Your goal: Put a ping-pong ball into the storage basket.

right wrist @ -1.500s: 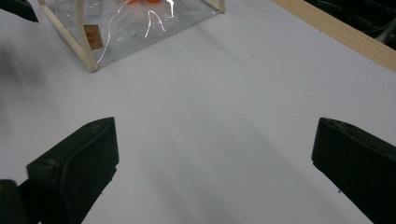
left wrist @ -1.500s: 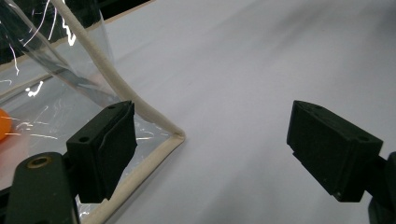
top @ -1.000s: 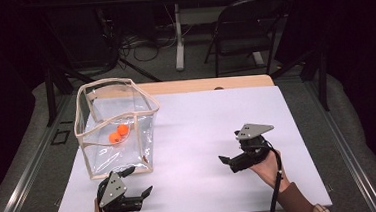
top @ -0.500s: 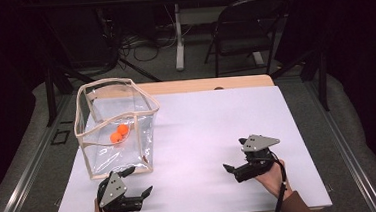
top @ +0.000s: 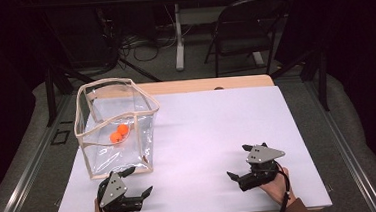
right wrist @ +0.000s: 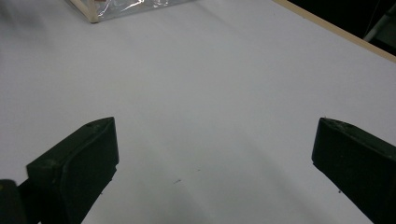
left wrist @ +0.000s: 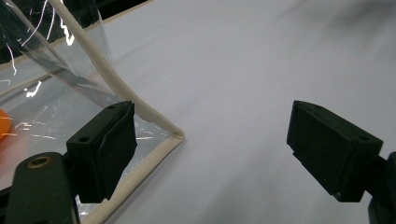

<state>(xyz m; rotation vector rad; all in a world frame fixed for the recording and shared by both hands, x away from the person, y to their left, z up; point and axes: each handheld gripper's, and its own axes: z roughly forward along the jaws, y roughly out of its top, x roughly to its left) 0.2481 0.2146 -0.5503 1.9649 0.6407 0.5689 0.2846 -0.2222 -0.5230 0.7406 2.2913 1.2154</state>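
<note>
Orange balls, two of them touching, lie on the floor of the clear bag with the cream trim, which stands upright at the far left of the white table. My left gripper sits just beside the bag's near corner, jaws spread wide with nothing between them. My right gripper rests well apart on the right, jaws equally wide and holding nothing.
</note>
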